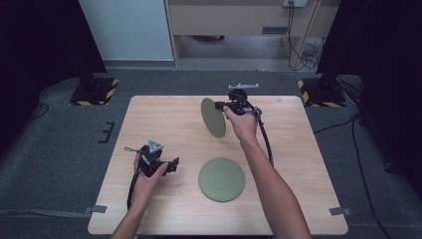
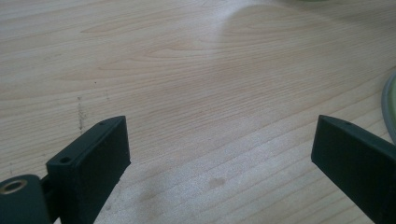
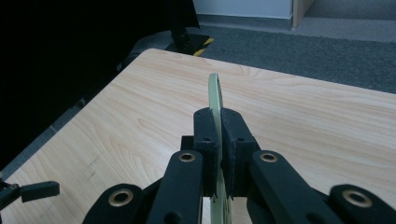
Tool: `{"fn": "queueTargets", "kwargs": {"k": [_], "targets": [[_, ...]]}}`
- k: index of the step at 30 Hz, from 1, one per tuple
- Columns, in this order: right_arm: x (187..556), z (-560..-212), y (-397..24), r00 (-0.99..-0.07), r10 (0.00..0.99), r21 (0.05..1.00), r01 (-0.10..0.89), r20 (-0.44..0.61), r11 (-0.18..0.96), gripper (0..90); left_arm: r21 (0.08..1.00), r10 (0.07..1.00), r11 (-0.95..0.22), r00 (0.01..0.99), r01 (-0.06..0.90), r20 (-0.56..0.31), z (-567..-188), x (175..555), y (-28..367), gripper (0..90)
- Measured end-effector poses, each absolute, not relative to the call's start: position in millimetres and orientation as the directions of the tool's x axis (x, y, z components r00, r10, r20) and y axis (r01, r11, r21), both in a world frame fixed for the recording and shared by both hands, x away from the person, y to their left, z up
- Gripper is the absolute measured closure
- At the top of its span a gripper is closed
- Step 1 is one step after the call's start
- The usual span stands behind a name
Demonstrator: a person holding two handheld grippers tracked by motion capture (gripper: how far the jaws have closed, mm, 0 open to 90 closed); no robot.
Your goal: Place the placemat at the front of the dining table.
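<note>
Left gripper [image 1: 171, 165] low at lower left of the high view, jaws spread wide over bare wooden table [image 1: 164, 124], nothing between. Flat green plate [image 1: 222, 179] lying lower centre. Farther up, upper centre: right gripper [image 1: 219, 105] clamped tight on second green plate [image 1: 213, 117], held on edge above the tabletop.

Blk grippers [image 1: 175, 165], brass-ringed screws, grey plates

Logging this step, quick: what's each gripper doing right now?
Left gripper: open, empty.
Right gripper: shut on the raised green plate.
</note>
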State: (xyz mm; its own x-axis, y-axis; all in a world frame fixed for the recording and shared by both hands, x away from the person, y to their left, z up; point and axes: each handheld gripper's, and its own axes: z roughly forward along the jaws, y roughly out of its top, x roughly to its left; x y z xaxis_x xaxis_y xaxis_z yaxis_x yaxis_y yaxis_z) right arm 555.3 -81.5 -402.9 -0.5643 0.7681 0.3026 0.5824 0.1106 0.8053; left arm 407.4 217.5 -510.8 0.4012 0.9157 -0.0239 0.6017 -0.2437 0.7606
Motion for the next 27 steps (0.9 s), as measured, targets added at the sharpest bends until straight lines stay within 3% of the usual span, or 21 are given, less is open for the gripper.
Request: {"fn": "queueTargets", "kwargs": {"k": [8,27], "targets": [[557,-406,-74,-0.568,0.771,0.807,0.577,0.287,0.125,86.0,0.761,0.921,-0.236,0.389,0.604,-0.023,-511,407,222,3.8],[556,-419,-112,-0.512,0.811,0.796,0.596,0.281,0.1,86.0,0.768,0.938,-0.188,0.343,0.612,-0.043,-511,409,240,3.8]]}}
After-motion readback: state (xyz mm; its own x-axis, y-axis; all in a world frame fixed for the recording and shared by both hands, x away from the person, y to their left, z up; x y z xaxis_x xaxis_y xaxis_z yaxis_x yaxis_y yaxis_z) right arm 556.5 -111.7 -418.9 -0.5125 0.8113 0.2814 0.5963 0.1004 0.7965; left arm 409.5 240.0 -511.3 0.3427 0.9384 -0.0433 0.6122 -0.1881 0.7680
